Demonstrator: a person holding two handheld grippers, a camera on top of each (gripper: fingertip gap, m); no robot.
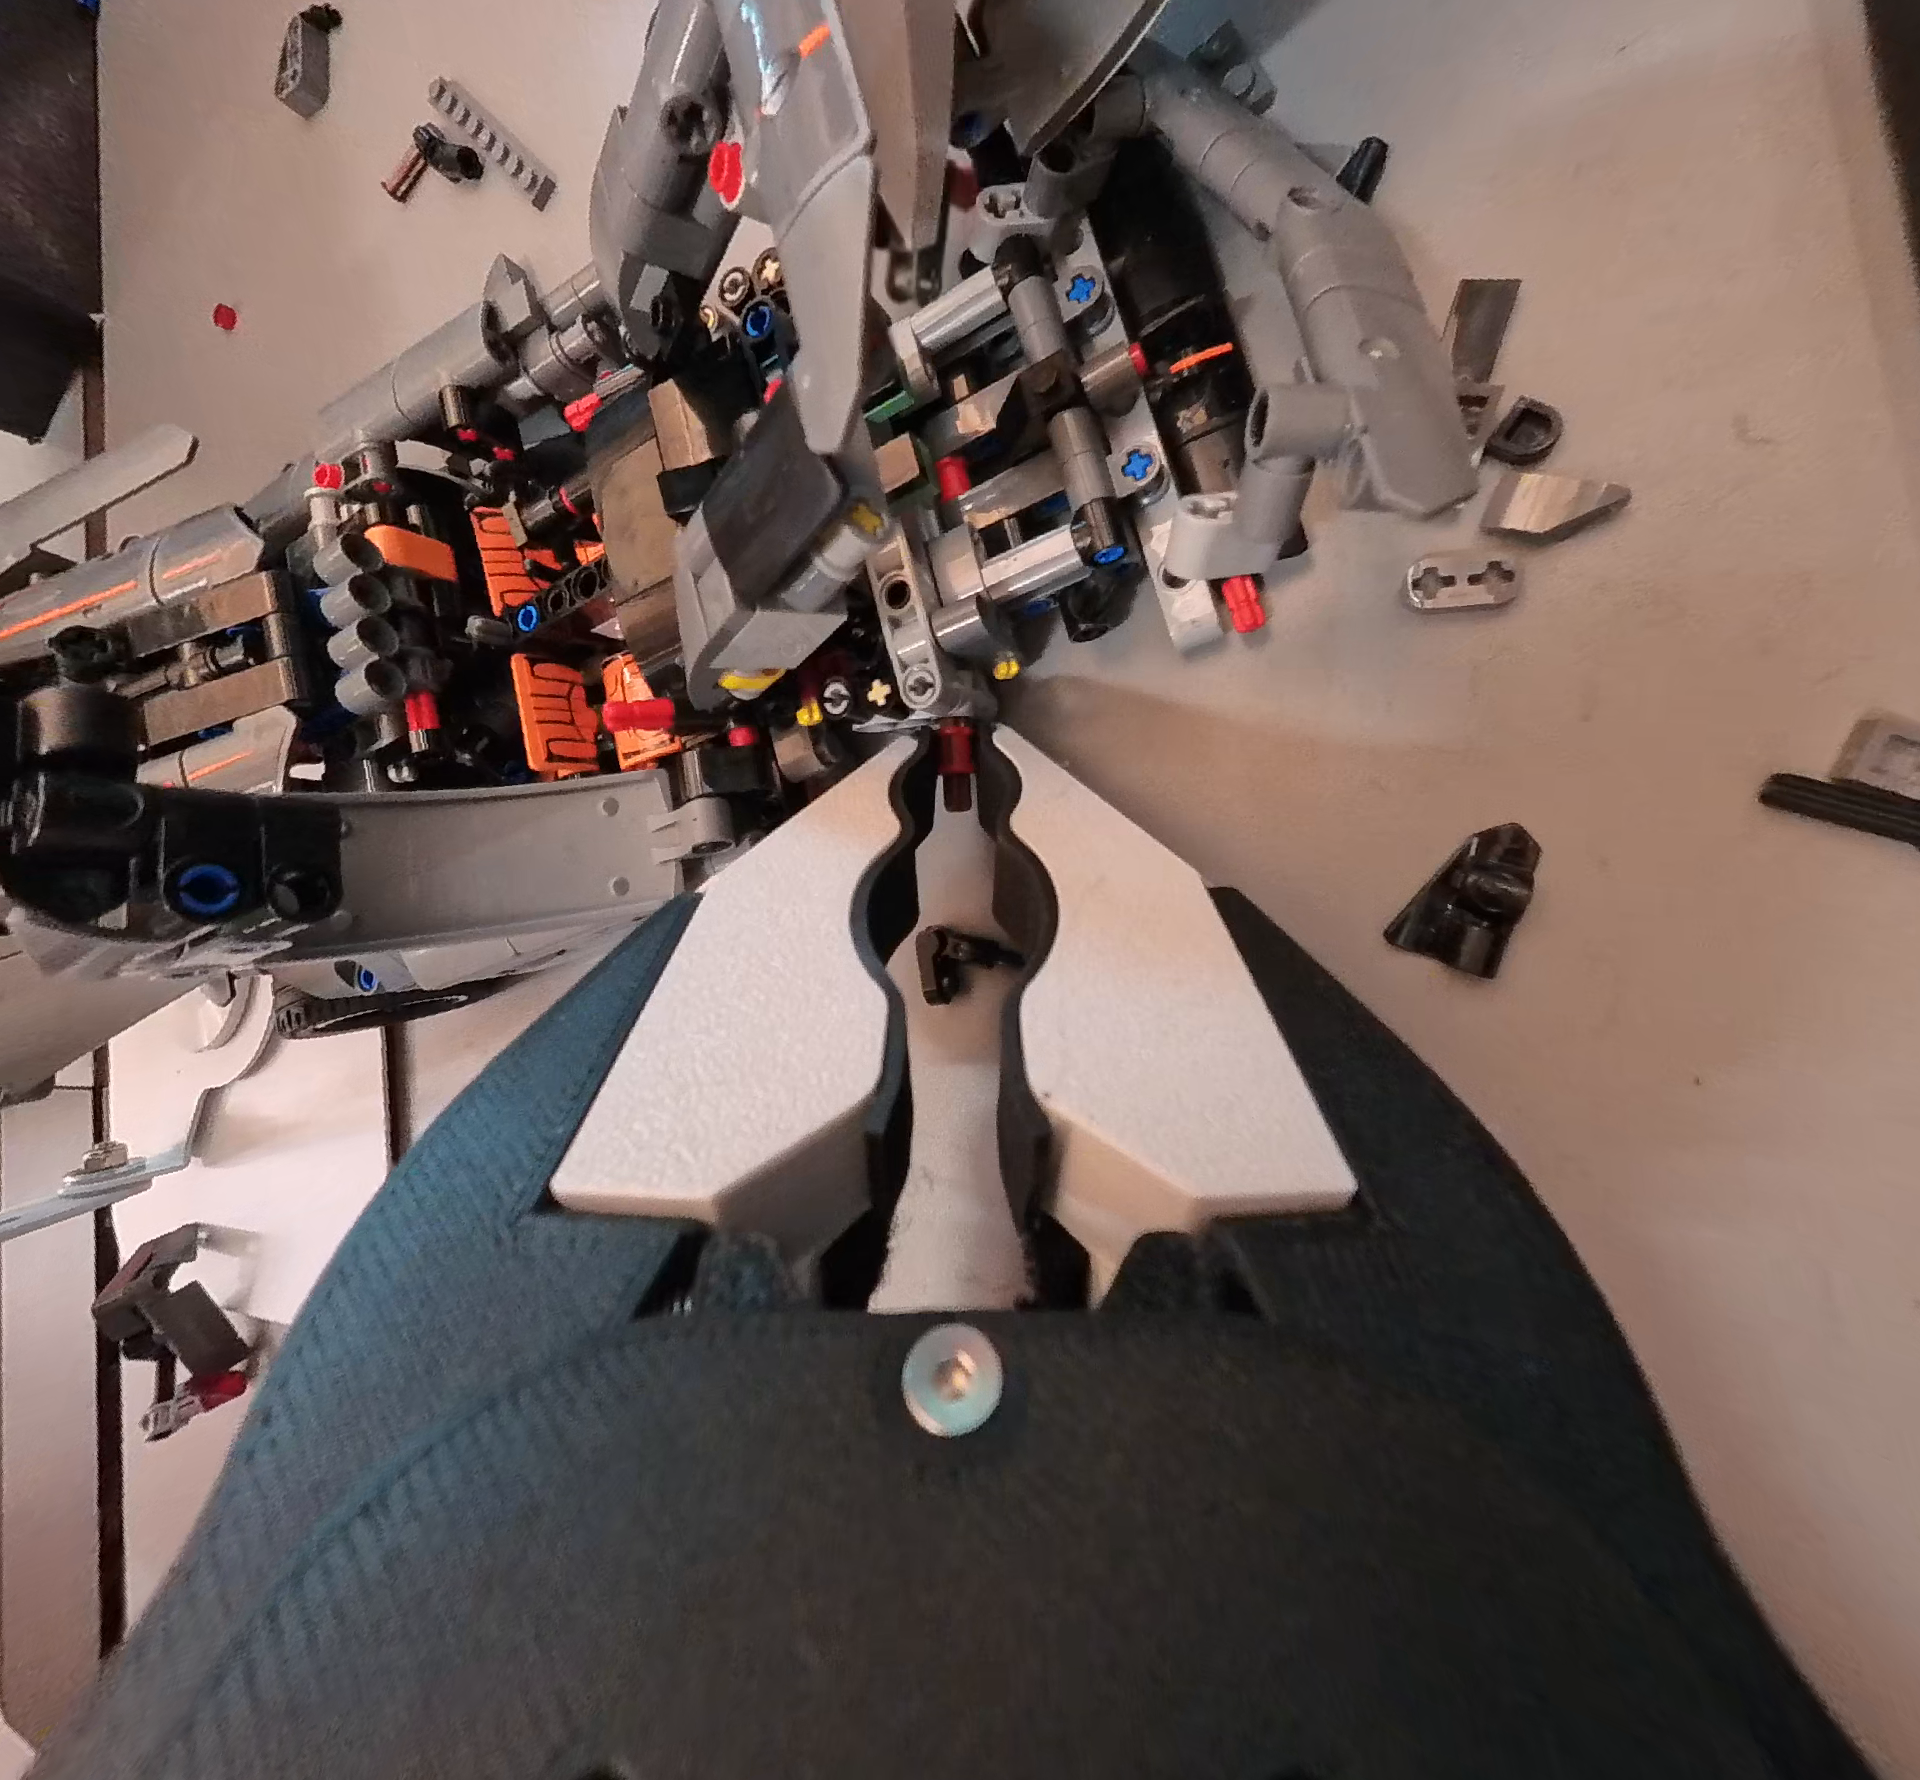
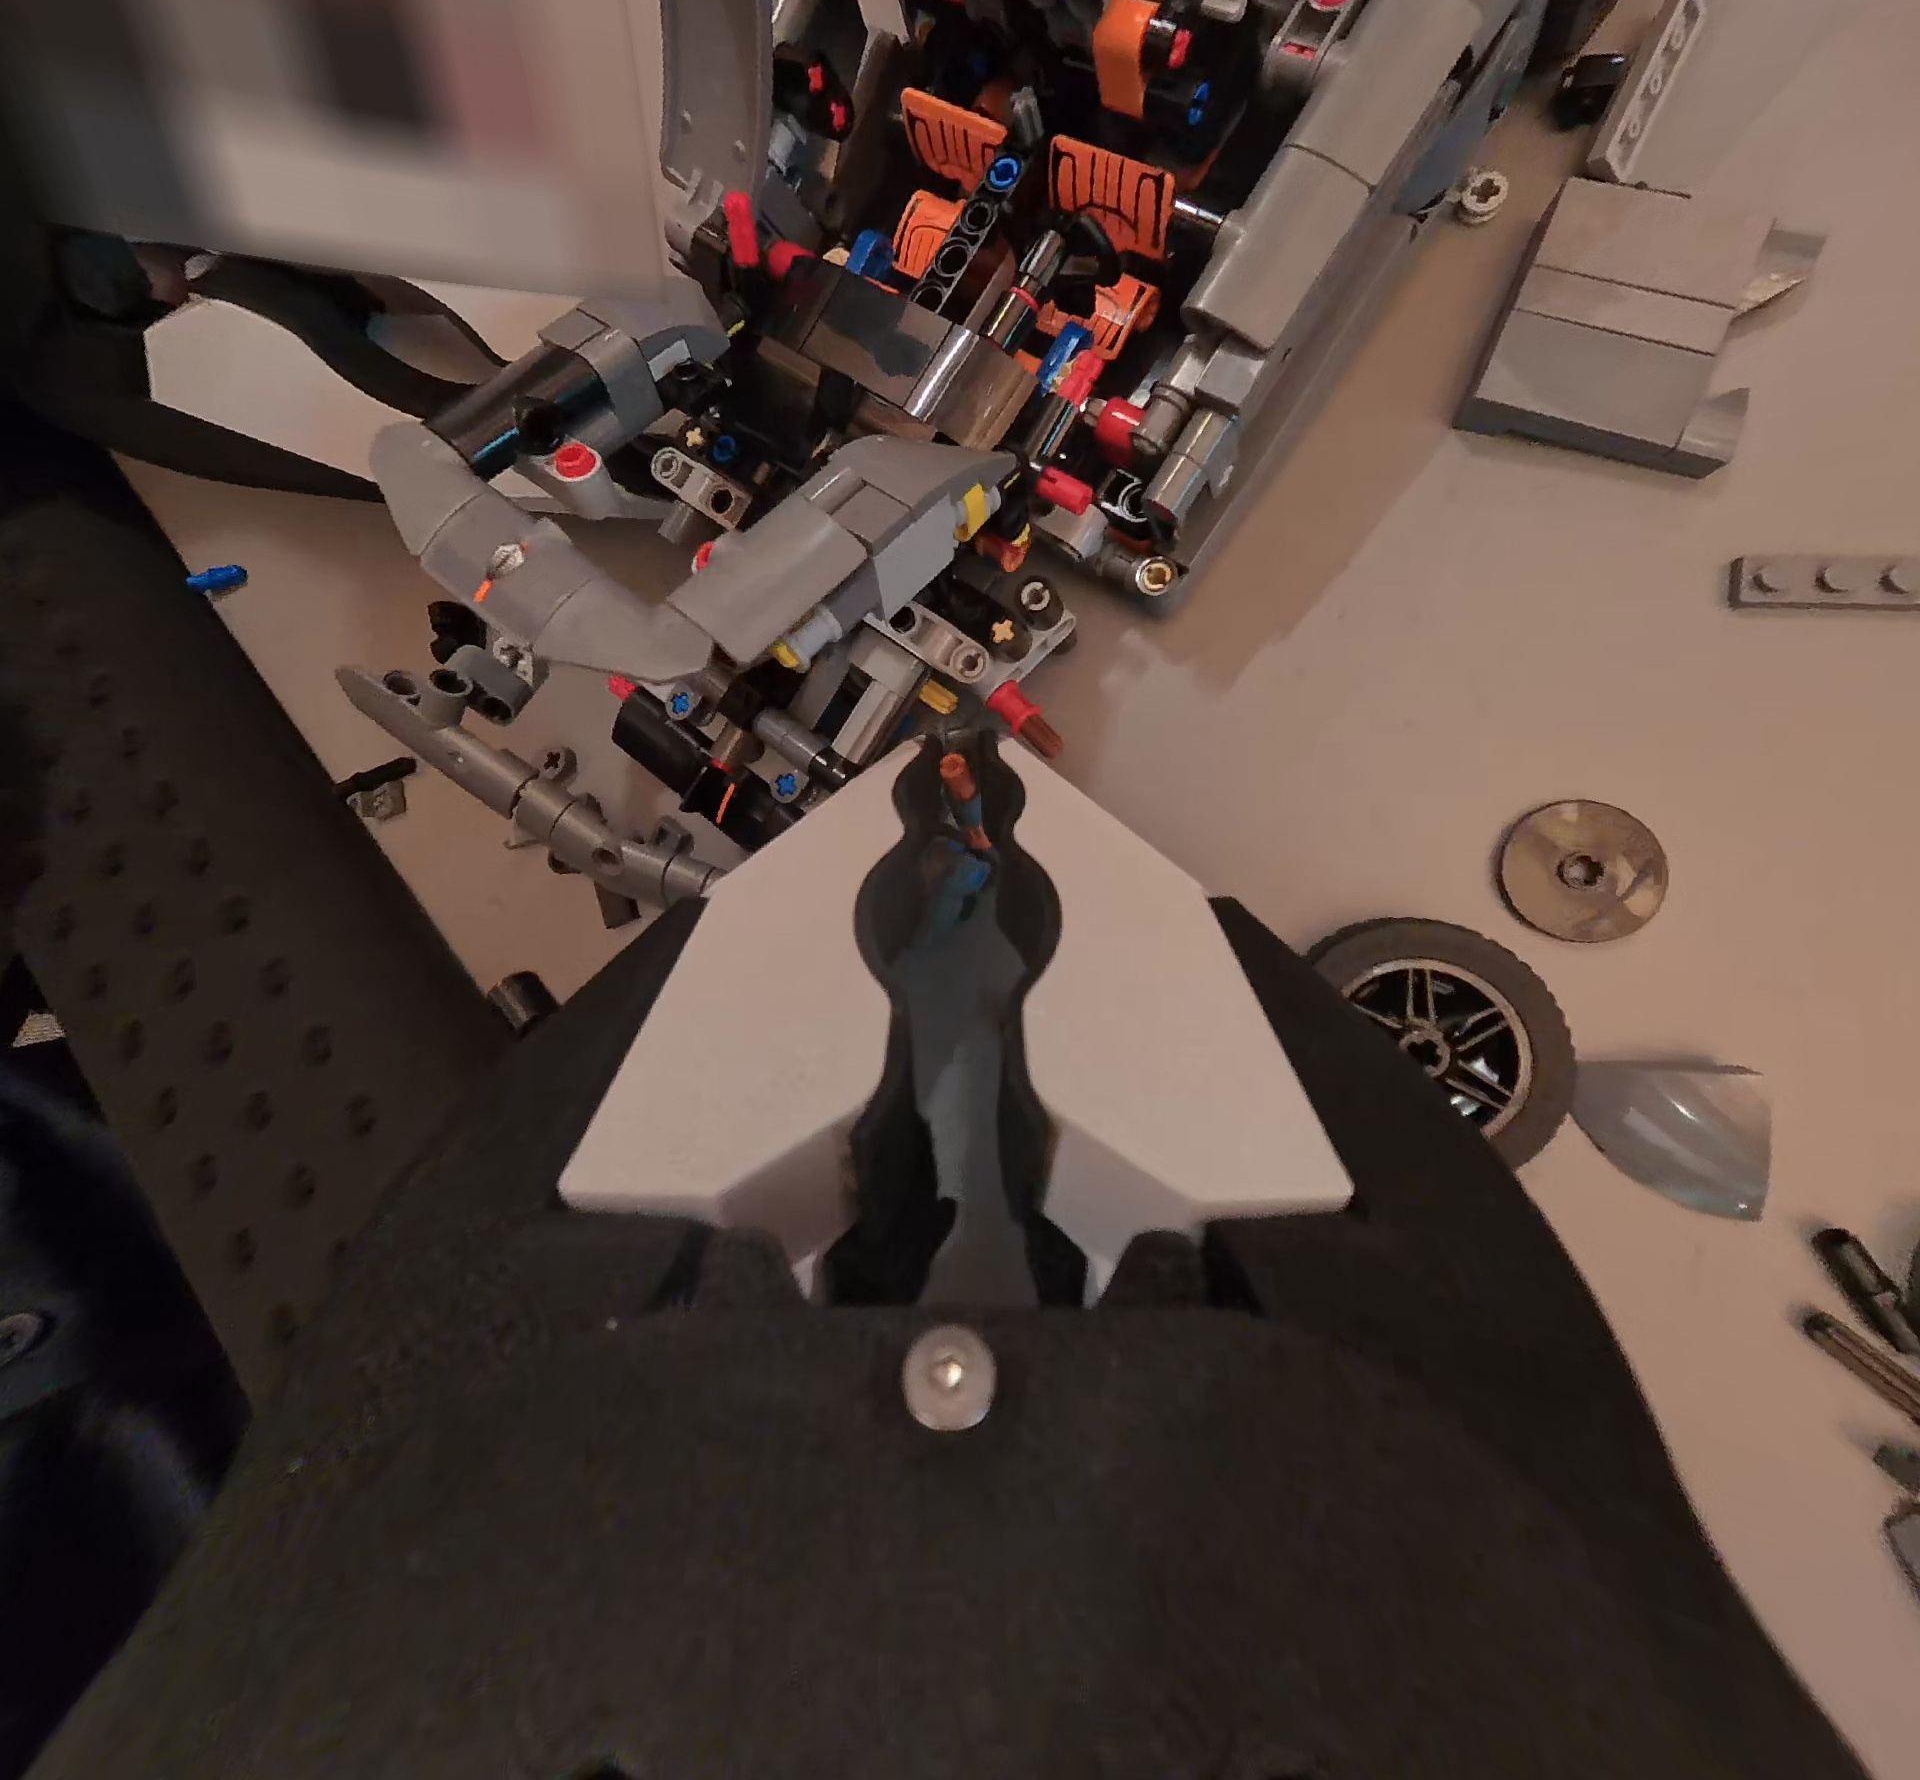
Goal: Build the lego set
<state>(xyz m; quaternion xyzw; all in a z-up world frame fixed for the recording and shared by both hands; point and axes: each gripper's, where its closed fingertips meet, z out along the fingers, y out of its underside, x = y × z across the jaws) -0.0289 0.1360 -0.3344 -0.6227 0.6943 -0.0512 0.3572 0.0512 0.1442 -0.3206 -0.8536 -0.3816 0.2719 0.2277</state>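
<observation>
one grey lego car model (image 1: 727, 504) lies on the table (image 1: 1558, 1159); left gripper (image 1: 954, 743) pinches one red pin (image 1: 956, 759), right gripper (image 2: 961, 754) clenched on one orange-blue pin (image 2: 961, 795); one loose wheel (image 2: 1455, 1034).

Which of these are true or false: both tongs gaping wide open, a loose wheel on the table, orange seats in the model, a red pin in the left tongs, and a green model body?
1. Both tongs gape wide open. False: the left tongs and right tongs are nearly closed.
2. A loose wheel lies on the table. True.
3. The car model has orange seats. True.
4. A red pin sits between the left tongs' tips. True.
5. The model's body is green. False: its panels are grey.
</observation>
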